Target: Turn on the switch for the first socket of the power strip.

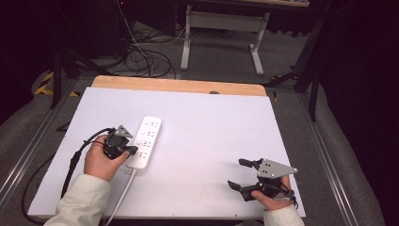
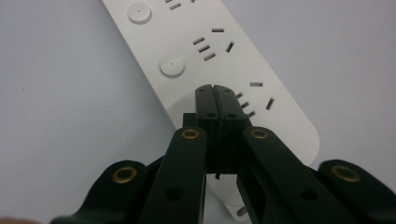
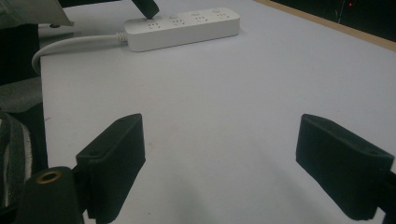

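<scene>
A white power strip lies on the white table top, left of centre, with its white cable running toward the front edge. My left gripper is shut, its tips resting on the near end of the power strip, over the last socket group by a round button. Nothing is held between its jaws. My right gripper stands open above bare table at the front right, jaws wide apart. Far off in its view lie the power strip and the left gripper's tip.
A wooden strip borders the table's far edge. Beyond it stand a white desk frame and loose cables on the floor. Metal rails run along both sides of the table.
</scene>
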{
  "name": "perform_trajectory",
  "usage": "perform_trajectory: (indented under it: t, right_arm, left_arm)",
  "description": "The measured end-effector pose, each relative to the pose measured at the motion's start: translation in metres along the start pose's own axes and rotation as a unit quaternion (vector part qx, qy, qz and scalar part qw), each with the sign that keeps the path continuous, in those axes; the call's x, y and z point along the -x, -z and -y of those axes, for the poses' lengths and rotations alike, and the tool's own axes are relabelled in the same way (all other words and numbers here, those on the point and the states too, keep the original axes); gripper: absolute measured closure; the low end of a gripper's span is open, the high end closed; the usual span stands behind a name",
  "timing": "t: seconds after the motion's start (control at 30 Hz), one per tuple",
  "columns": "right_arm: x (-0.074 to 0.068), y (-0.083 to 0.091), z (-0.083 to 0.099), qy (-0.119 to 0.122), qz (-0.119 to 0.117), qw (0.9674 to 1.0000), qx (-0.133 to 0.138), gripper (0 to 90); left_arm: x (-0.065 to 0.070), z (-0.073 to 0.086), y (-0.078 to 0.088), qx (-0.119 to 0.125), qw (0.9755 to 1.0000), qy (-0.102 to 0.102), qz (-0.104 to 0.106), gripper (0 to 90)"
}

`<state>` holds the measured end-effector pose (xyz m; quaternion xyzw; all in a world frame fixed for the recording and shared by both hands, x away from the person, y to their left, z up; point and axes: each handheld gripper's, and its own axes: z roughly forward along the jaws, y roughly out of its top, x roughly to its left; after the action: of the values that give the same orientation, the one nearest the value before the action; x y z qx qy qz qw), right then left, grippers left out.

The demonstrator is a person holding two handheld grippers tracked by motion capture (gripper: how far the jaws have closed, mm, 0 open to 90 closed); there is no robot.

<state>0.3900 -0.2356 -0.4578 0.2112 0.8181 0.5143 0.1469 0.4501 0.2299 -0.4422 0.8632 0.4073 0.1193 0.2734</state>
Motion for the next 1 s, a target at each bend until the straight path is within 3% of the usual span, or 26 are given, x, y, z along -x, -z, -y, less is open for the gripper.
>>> perform_trajectory:
  t: [0.67,1.0]
  right_arm:
    - [0.0002,0.0009,0.0002,0.0,0.001,1.0,0.002,16.2]
    - [-0.0003,0.0014,0.0001,0.001,0.003,1.0,0.002,16.2]
  left_arm:
    - [-0.0029,0.0017,-0.0019,0.003,0.9999,0.006,0.011,90.0]
    - [0.0015,0.0015,-0.0028,0.002,1.0,0.008,-0.004,90.0]
